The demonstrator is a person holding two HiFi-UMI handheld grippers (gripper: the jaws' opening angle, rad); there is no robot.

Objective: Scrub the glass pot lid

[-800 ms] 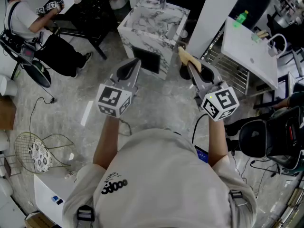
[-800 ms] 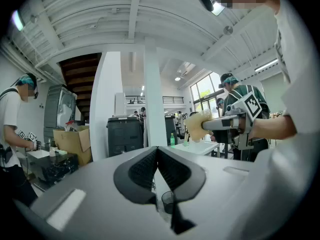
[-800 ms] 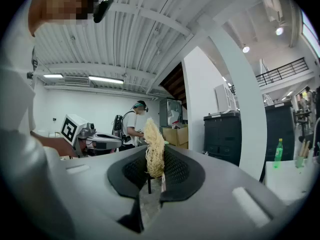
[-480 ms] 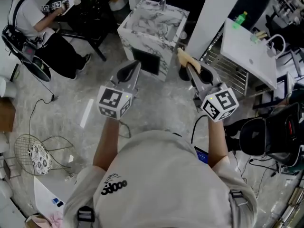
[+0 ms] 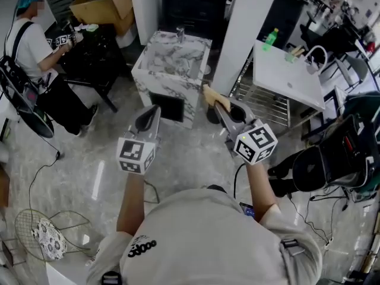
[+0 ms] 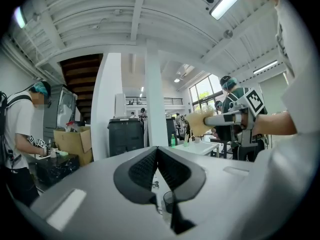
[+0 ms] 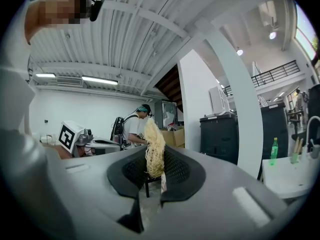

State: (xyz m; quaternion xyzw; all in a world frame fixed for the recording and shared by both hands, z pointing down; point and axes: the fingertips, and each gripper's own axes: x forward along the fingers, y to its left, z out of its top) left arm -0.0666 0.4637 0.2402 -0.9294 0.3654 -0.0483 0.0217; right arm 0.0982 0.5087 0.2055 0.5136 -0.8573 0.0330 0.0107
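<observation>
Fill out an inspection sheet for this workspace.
Surface: marble sink unit ahead, faucet at its back.
Job's things: yellow fibrous scrubber; glass pot lid, nothing seen.
Clutter: wire basket on the floor; cardboard box.
Grippers: left gripper jaws together, empty; right gripper jaws shut on the scrubber.
Cables: black cable on the floor below the right gripper.
Surroundings: white table with green bottle; another person at a dark table; office chair.
</observation>
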